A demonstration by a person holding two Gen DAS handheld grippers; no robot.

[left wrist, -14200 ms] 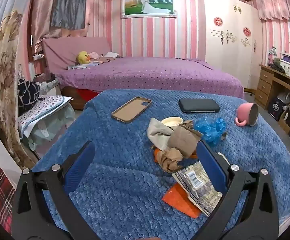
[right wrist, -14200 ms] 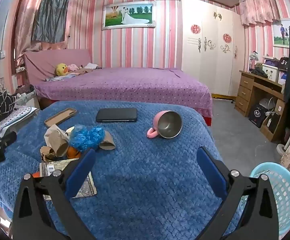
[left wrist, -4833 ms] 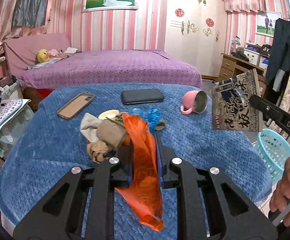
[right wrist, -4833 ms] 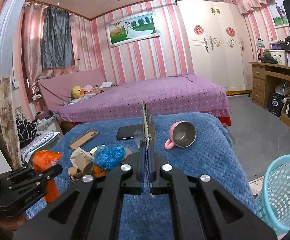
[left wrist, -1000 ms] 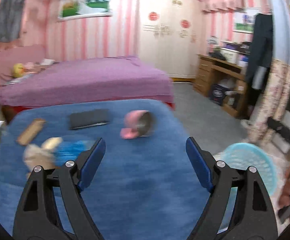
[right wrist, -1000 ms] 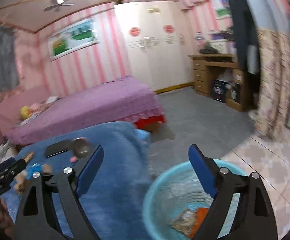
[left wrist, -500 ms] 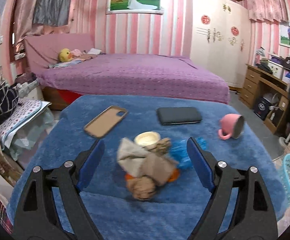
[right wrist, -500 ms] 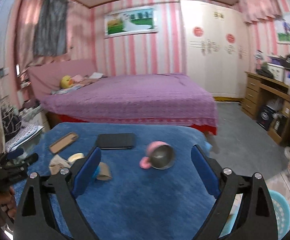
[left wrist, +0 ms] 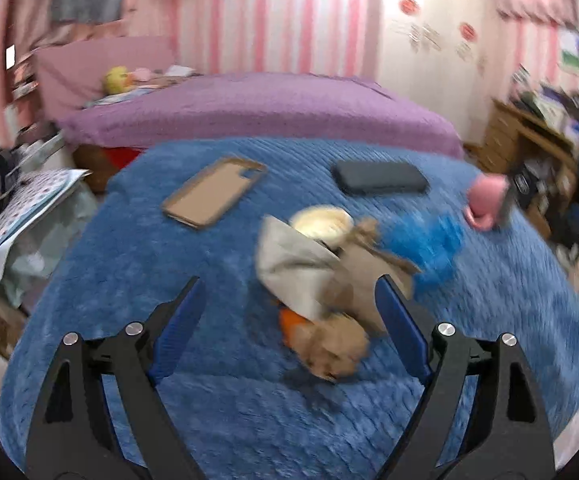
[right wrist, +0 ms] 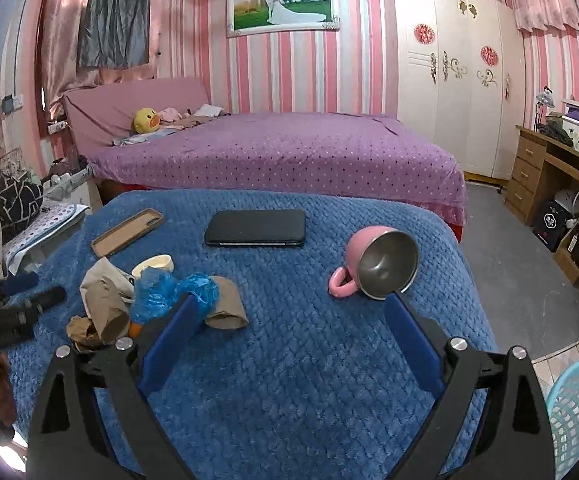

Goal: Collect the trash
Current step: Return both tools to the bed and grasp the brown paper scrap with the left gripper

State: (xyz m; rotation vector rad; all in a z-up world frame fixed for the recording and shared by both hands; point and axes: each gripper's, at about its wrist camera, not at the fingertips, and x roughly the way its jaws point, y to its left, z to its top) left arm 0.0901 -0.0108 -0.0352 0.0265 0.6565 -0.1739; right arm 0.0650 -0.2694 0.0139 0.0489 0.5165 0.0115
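Observation:
A pile of trash lies on the blue blanket [left wrist: 129, 264]: crumpled brown paper [left wrist: 329, 276], a brown paper ball [left wrist: 329, 346], an orange scrap [left wrist: 289, 320], a crumpled blue plastic bag [left wrist: 425, 240] and a small cream lid [left wrist: 321, 220]. My left gripper [left wrist: 289, 312] is open and empty, its jaws on either side of the pile's near end. In the right wrist view the brown paper [right wrist: 101, 304] and the blue bag [right wrist: 173, 292] lie at the left. My right gripper [right wrist: 289, 336] is open and empty over bare blanket. The light blue basket [right wrist: 577, 412] stands on the floor at the right.
A tan phone case [right wrist: 125, 232], a black phone [right wrist: 255, 228] and a tipped pink mug [right wrist: 377, 264] lie on the blanket. A purple bed [right wrist: 273, 152] is behind. A wooden desk [right wrist: 561, 184] stands at the right. The left view is motion-blurred.
Both grippers have swung back from the basket to the blanket. My left gripper has come closer to the trash pile, which now sits between its jaws. The right gripper has moved in lower.

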